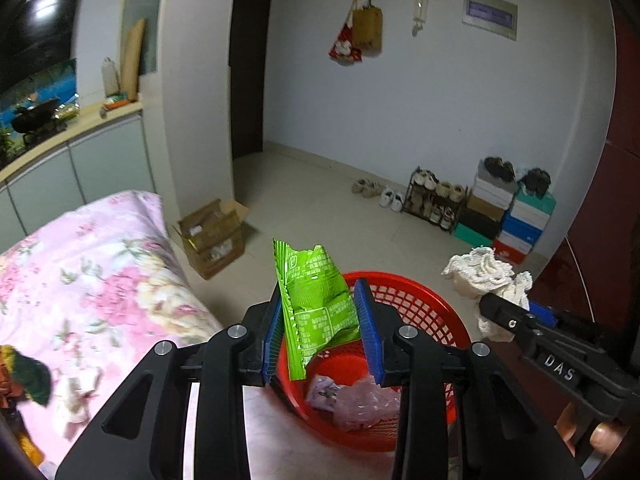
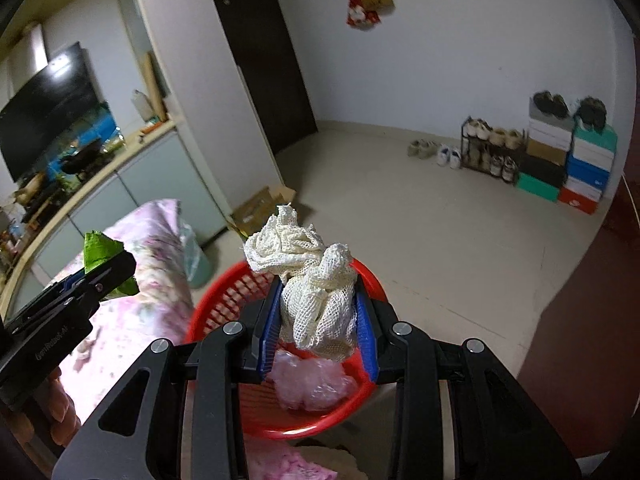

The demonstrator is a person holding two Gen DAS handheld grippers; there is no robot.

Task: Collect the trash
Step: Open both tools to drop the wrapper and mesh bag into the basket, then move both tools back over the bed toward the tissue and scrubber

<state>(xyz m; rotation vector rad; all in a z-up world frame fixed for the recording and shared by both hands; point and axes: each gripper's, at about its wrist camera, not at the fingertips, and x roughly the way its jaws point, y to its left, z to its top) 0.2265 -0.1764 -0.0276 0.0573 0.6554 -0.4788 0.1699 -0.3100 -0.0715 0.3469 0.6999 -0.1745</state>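
From the left wrist view, at far left a pink floral bedcover [image 1: 104,264] with small crumpled white scraps [image 1: 80,396] lying on it near a dark green and orange object [image 1: 32,376] at the frame edge; behind it a counter [image 1: 72,132] and cabinets, a black screen [image 1: 40,32] above; further right an open cardboard box [image 1: 212,236] on the pale floor; at centre the left gripper [image 1: 320,340], blue pads [image 1: 370,332] clamped on a green snack wrapper [image 1: 316,304], held upright above the near rim of a red mesh basket [image 1: 420,304]; inside the basket a small printed packet [image 1: 324,392] and a crumpled pinkish plastic bag [image 1: 368,400], the packet seen only from this side; at right the right gripper [image 1: 496,312] seen from the side, pinching a wad of white netting [image 1: 488,276] beyond the basket's right rim; fingertips of a hand [image 1: 600,432] at lower right; shoe rack [image 1: 436,200] and stacked shoeboxes [image 1: 516,216] along the far wall. From the right wrist view, at left the left gripper [image 2: 116,276] in profile with only corners of the green snack wrapper [image 2: 98,252] poking out, a hand [image 2: 60,408] beneath; the pink floral bedcover [image 2: 152,280] behind; at centre the right gripper [image 2: 320,328] clenched on the white netting [image 2: 316,292], directly over the red mesh basket [image 2: 224,308]; below it the pinkish plastic bag [image 2: 312,384] on the basket floor; stacked shoeboxes [image 2: 572,160] at far right.
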